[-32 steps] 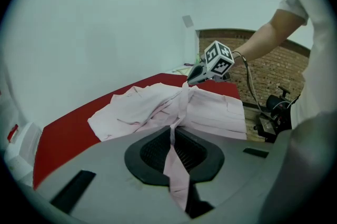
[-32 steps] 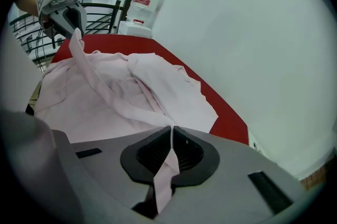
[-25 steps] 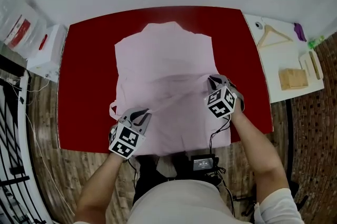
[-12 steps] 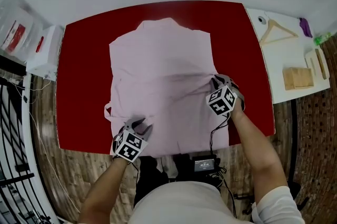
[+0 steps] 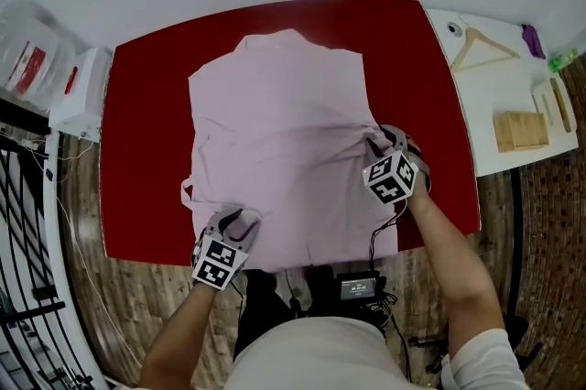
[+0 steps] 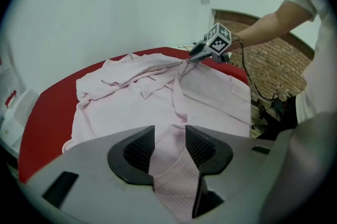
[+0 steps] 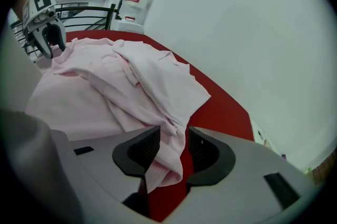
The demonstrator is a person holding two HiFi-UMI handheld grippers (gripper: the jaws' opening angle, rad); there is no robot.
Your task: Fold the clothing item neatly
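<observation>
Left hand-held gripper [image 5: 236, 217] and right hand-held gripper [image 5: 377, 140], jaws just opening, loosely straddle creased pink ribbed shirt [image 5: 275, 113] on red table [image 5: 146, 113].

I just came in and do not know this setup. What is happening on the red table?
A person with a two-jaw gripper in each hand is folding a pale pink shirt that lies on a red table. The left gripper is at the shirt's near left corner, the right gripper at its right edge. Both pairs of jaws have just been opening and stand apart, with cloth loose between them, so it seems the shirt is being released.
</observation>
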